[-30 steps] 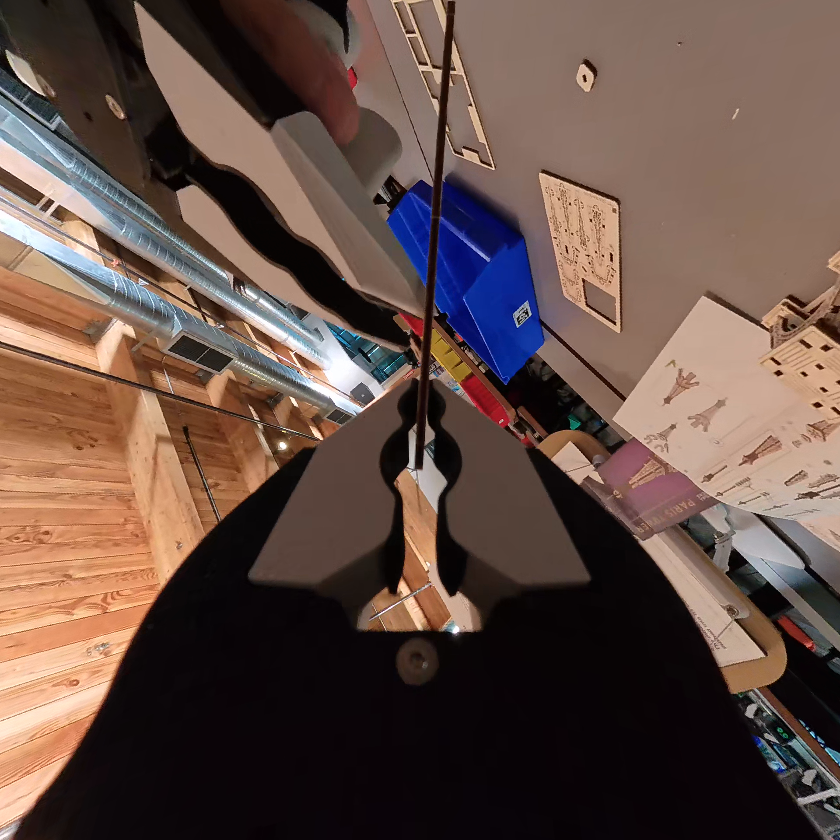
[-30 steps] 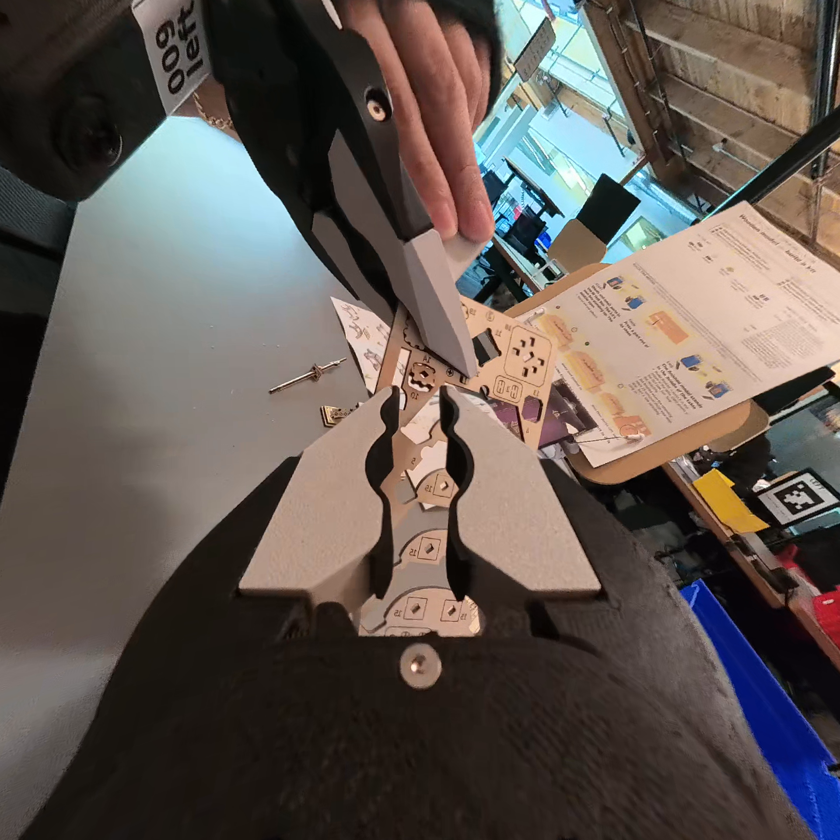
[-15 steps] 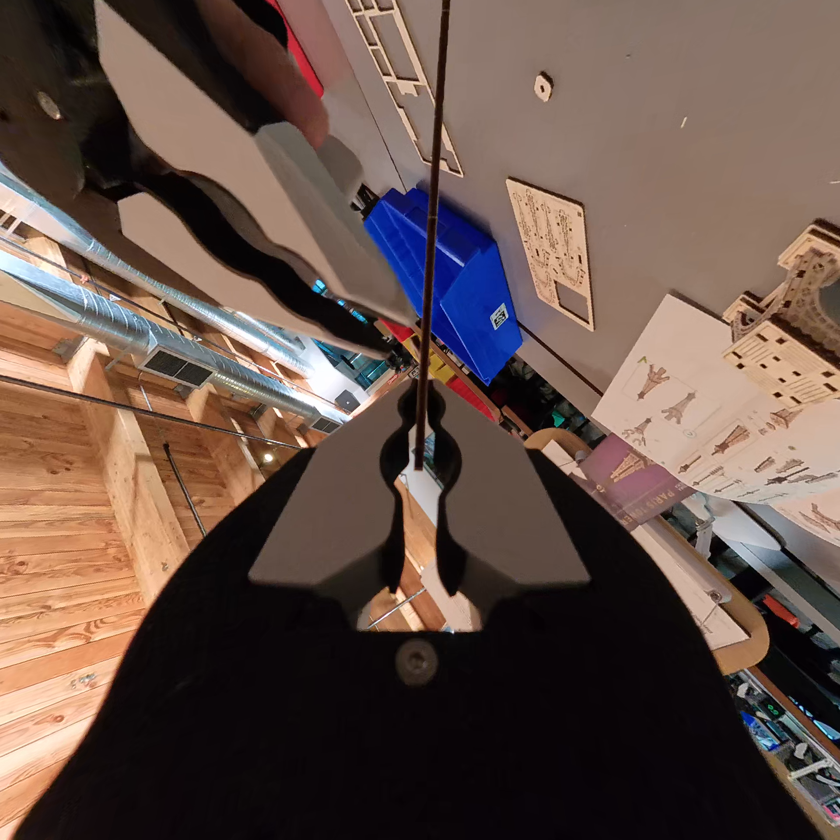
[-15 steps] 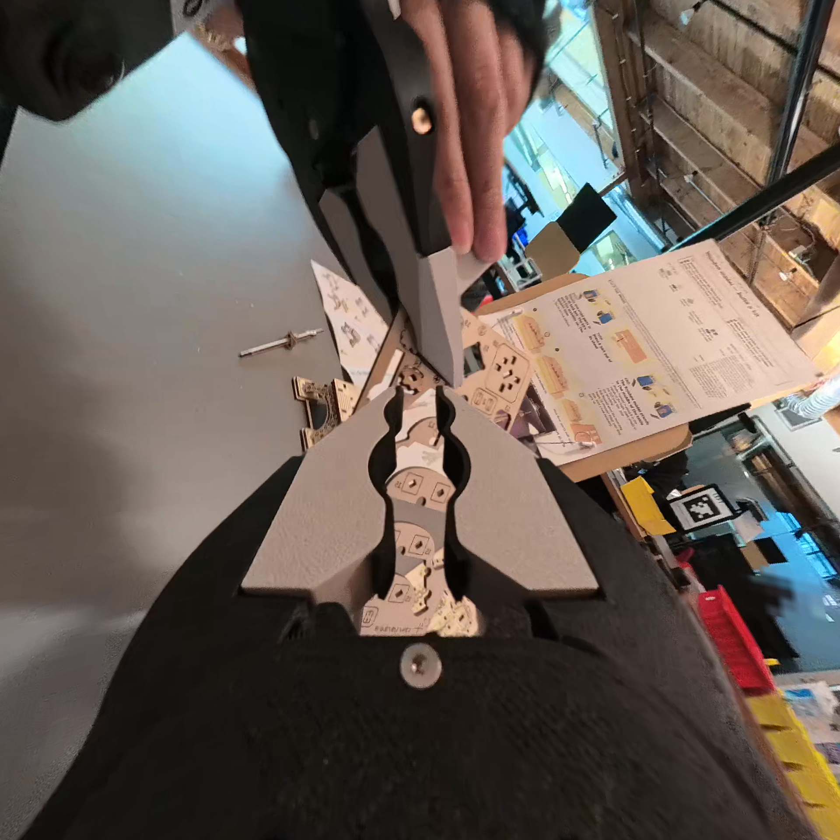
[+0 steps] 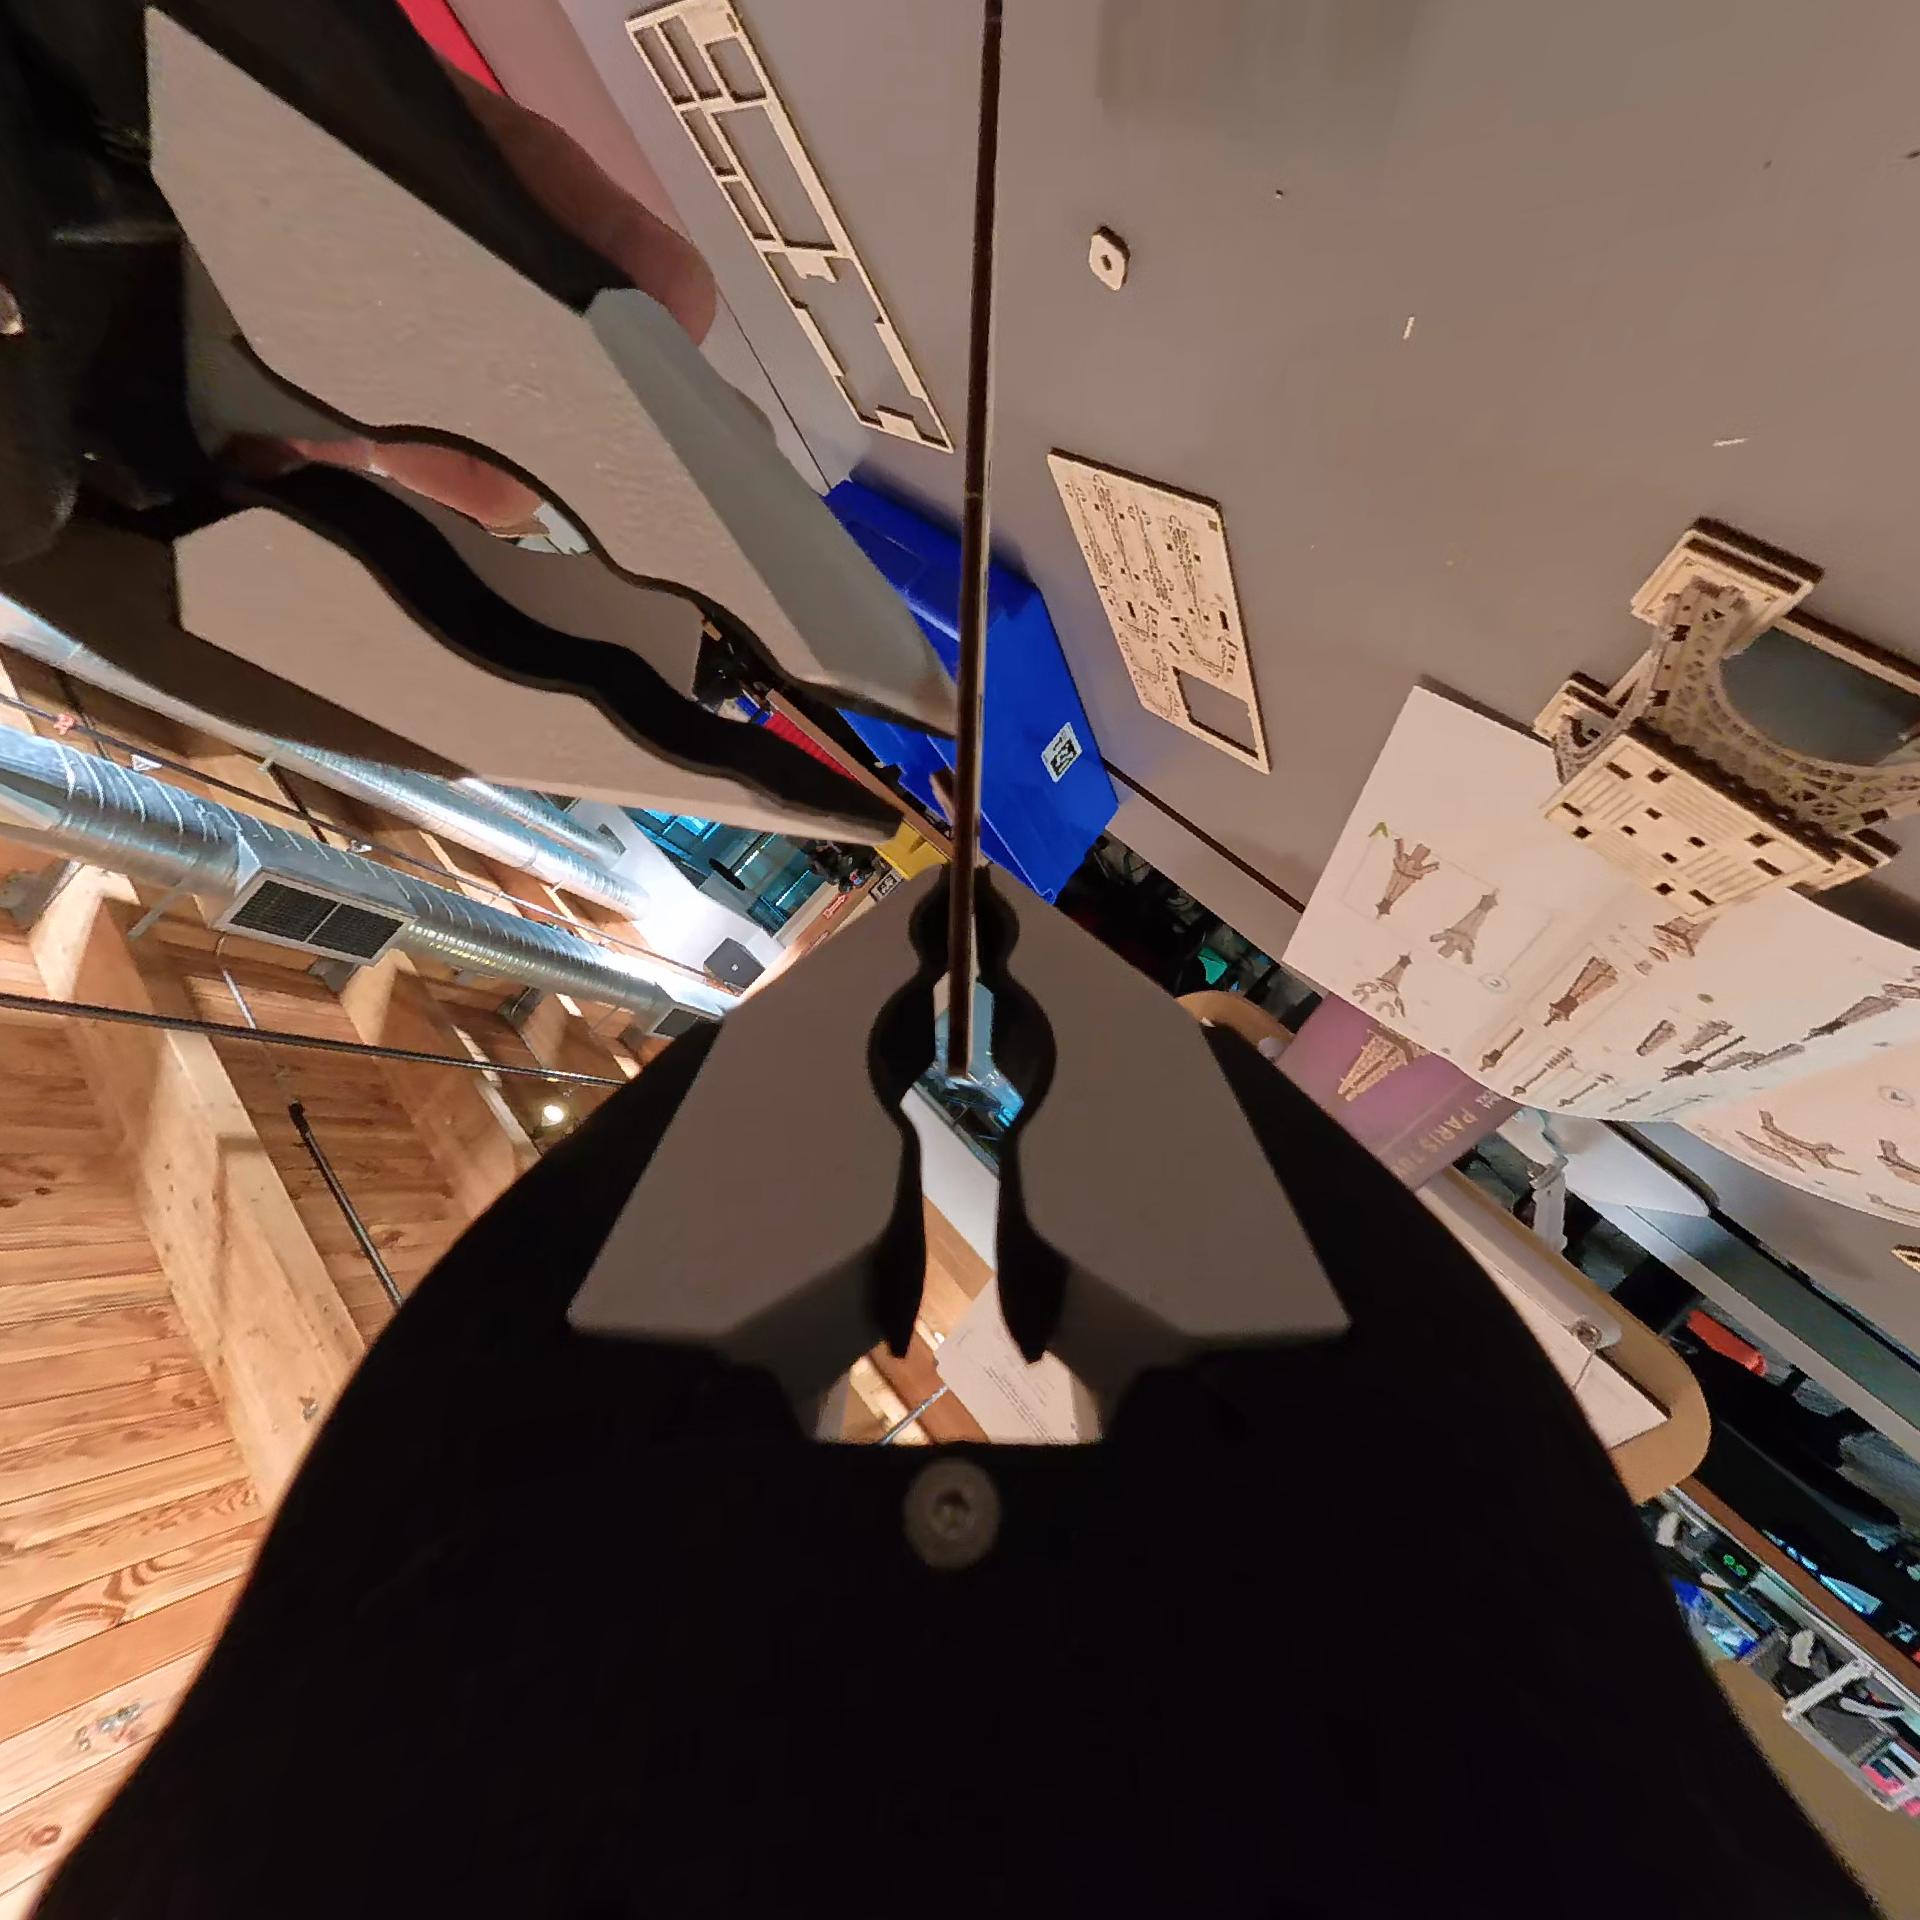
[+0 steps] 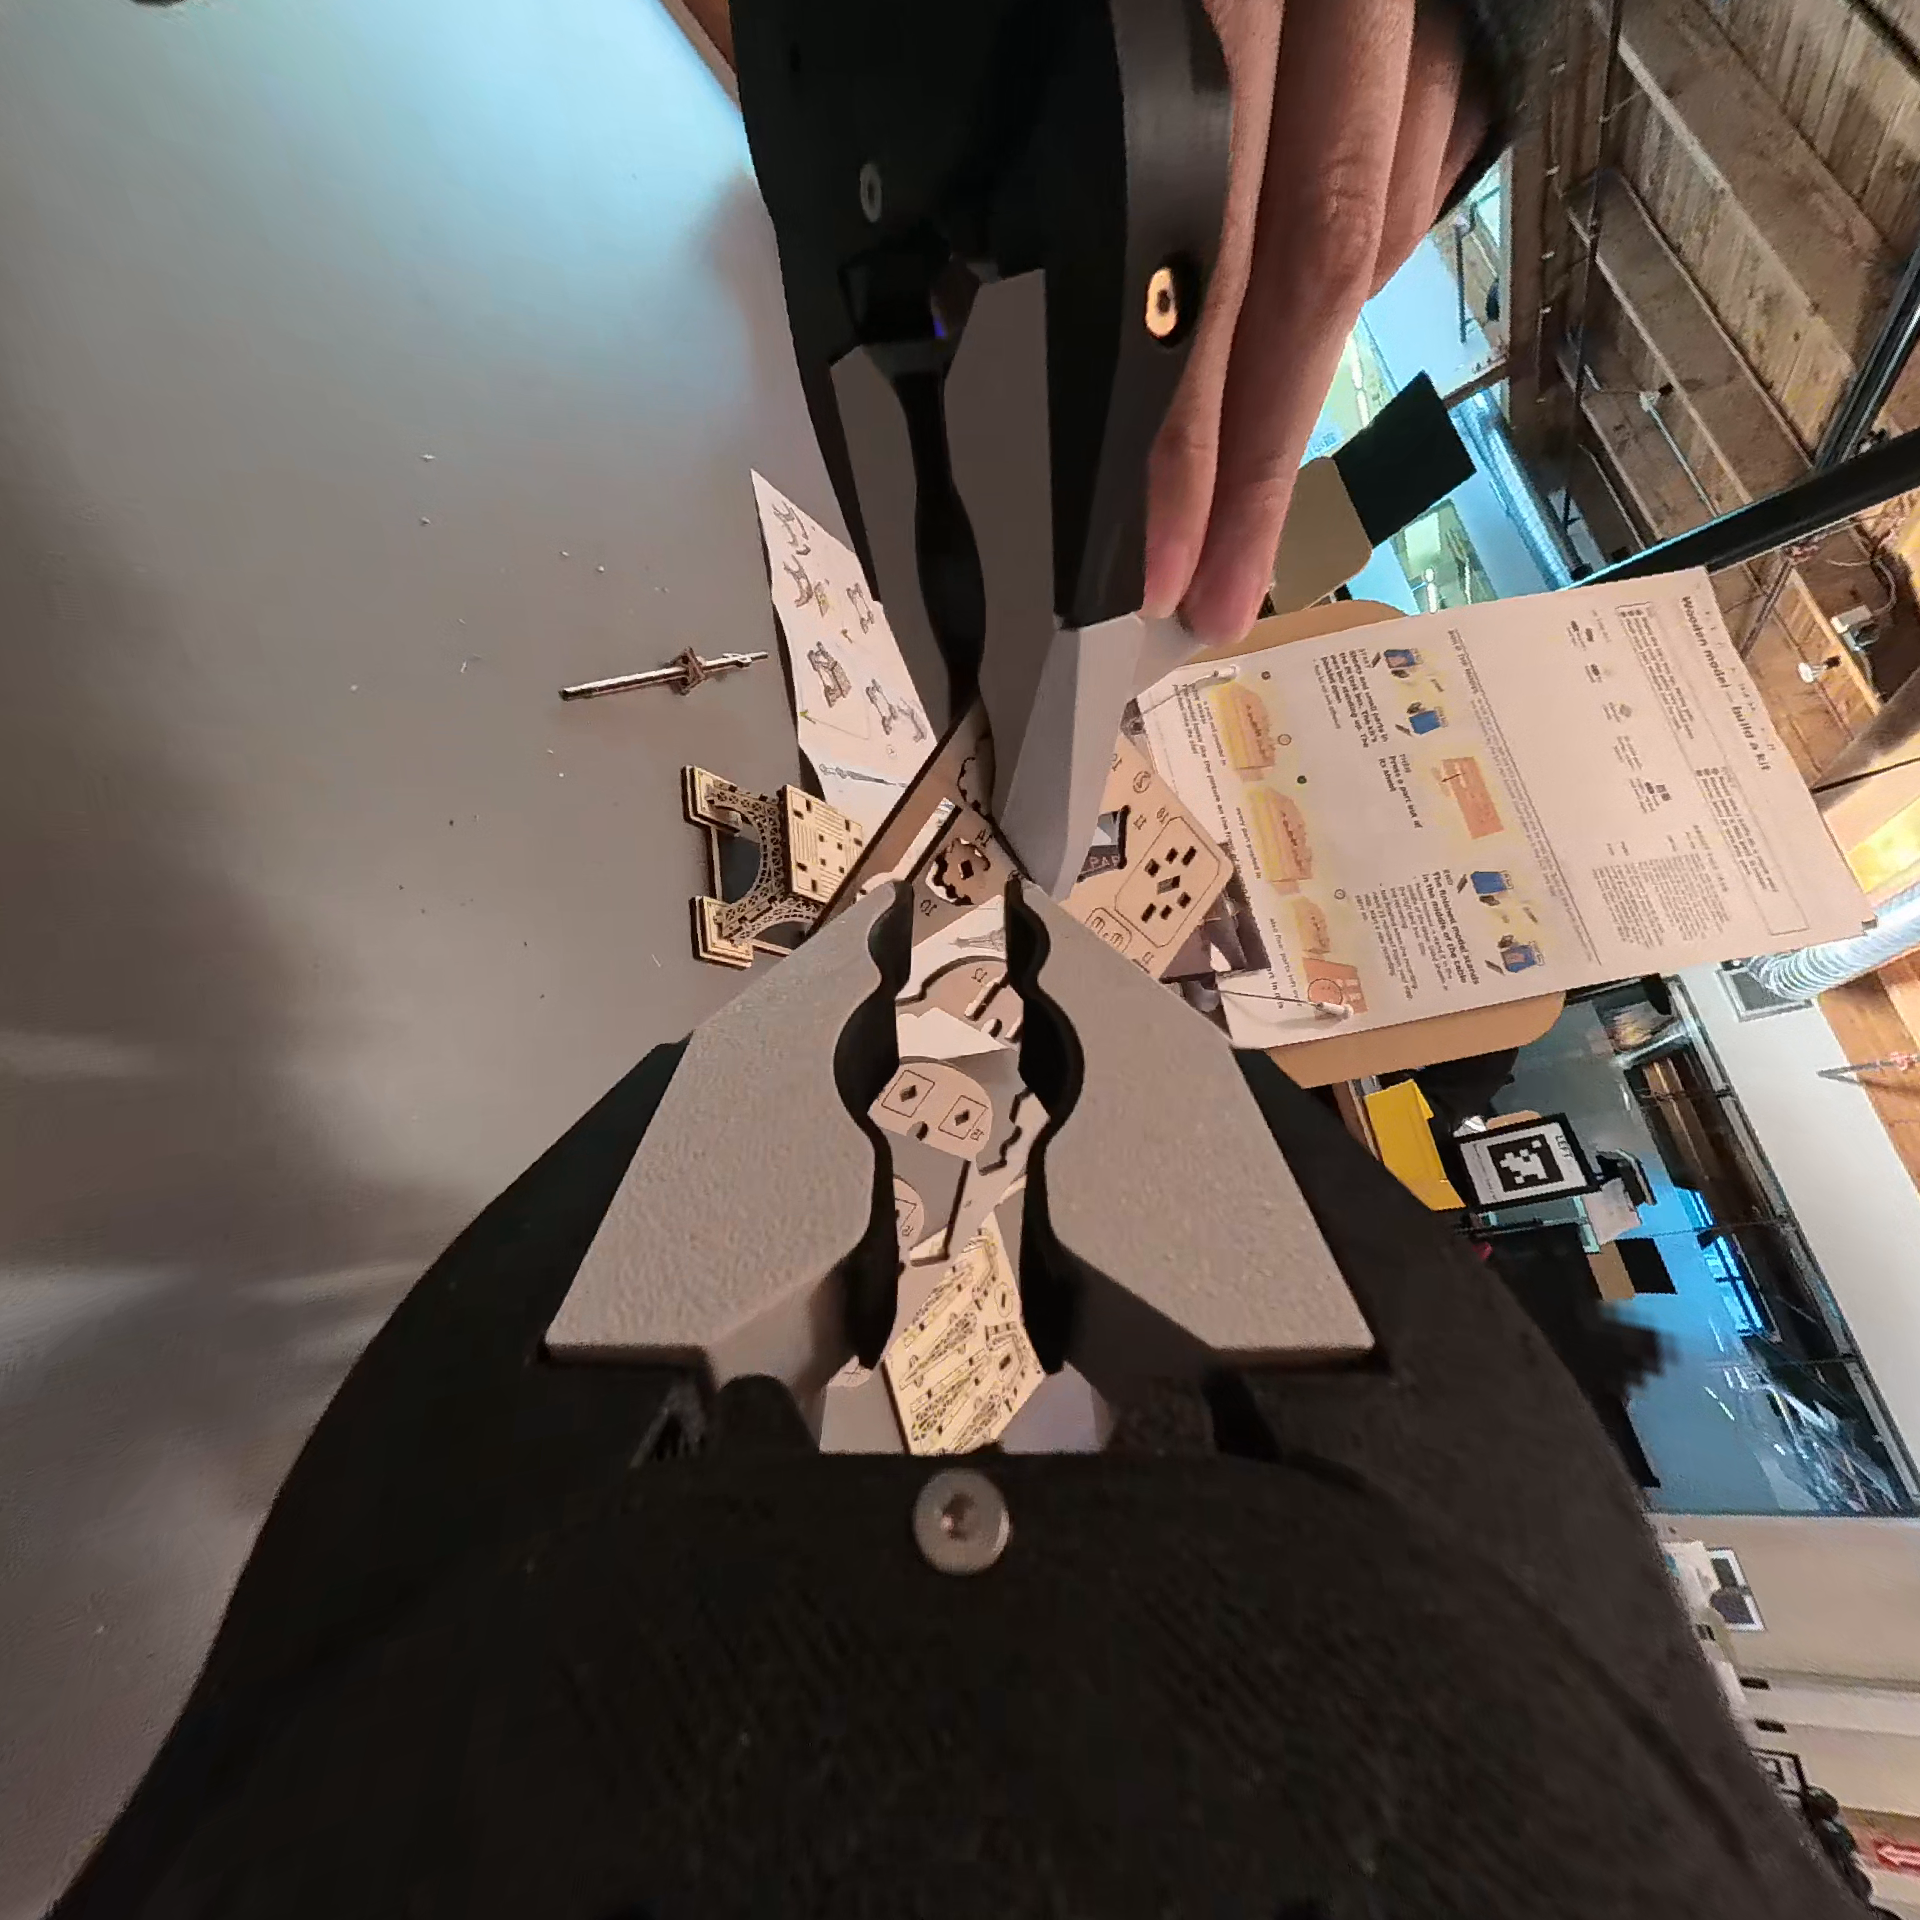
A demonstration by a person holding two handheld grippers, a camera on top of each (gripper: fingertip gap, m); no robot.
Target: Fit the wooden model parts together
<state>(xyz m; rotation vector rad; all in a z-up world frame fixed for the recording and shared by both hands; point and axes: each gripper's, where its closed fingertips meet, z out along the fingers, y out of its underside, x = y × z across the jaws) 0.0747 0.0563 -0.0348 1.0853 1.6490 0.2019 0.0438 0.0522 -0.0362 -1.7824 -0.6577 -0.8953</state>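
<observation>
My left gripper (image 5: pixel 966 883) is shut on a thin wooden parts sheet (image 5: pixel 977 416), which shows edge-on and runs straight up. In the right wrist view that sheet (image 6: pixel 1164 883) shows face-on with cut-out shapes, and the left gripper (image 6: pixel 1013 831) comes down from the top onto its edge. My right gripper (image 6: pixel 961 894) points at the sheet's face with its jaws a narrow gap apart and nothing seen between them. In the left wrist view its tips (image 5: pixel 920 779) reach the sheet from the left. A built wooden tower base (image 6: pixel 769 862) lies on the grey table (image 6: pixel 312 520).
On the table lie an emptied wooden frame (image 5: pixel 790 218), another parts sheet (image 5: pixel 1153 613), a small loose piece (image 5: pixel 1109 257), a thin spire part (image 6: pixel 665 675) and instruction sheets (image 6: pixel 1455 810). A blue bin (image 5: pixel 1008 686) sits past the table's edge. A hand (image 6: pixel 1278 364) holds the left gripper. The tips of both grippers are at nearly the same place.
Both grippers have turned together with the sheet still held. The tower base has come into both views. The right gripper's tips stay at the sheet's face.
</observation>
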